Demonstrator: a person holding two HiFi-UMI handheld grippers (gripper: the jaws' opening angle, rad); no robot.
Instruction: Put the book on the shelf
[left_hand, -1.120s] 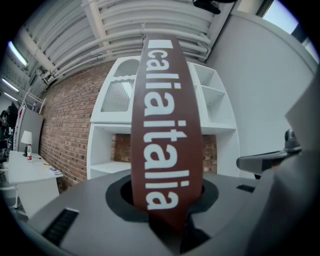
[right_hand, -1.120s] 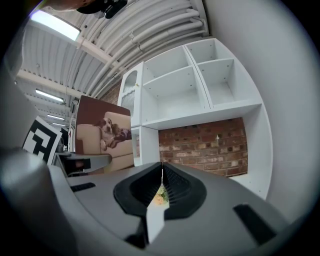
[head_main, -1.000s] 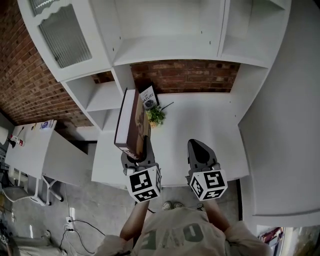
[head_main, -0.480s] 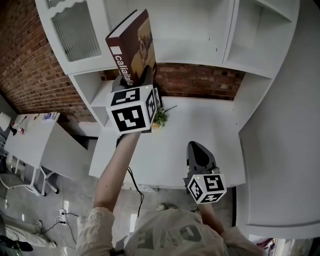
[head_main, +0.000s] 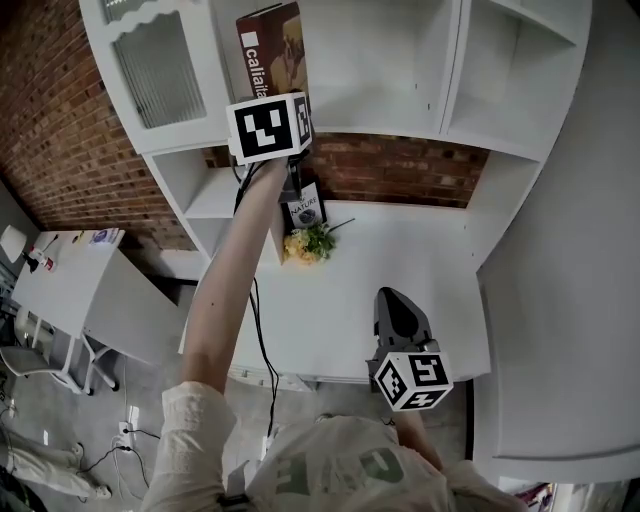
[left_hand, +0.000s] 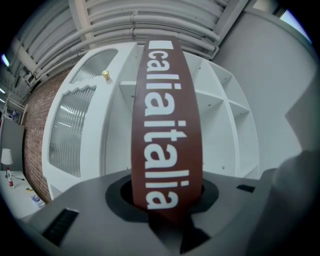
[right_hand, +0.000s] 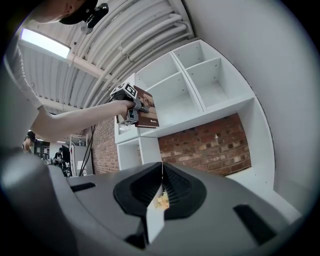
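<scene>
A dark red book (head_main: 275, 45) with white lettering on its spine stands upright in my left gripper (head_main: 286, 100), which is shut on its lower end. It is raised in front of the white shelf unit (head_main: 340, 112), at the left side of the wide middle compartment. In the left gripper view the spine (left_hand: 167, 120) rises from between the jaws of the left gripper (left_hand: 167, 202). The right gripper view shows the book (right_hand: 146, 112) from the side, level with the shelf board. My right gripper (head_main: 398, 305) hangs low over the desk, shut and holding nothing.
A white desk (head_main: 400, 260) below the shelves carries a small plant (head_main: 308, 243) and a propped card (head_main: 305, 210). A ribbed-glass cabinet door (head_main: 160, 70) is left of the book. Brick wall behind. A side table (head_main: 70, 270) stands far left.
My left gripper has lifted the book from just above the desk up and away to the shelf's height. The right gripper has stayed where it was.
</scene>
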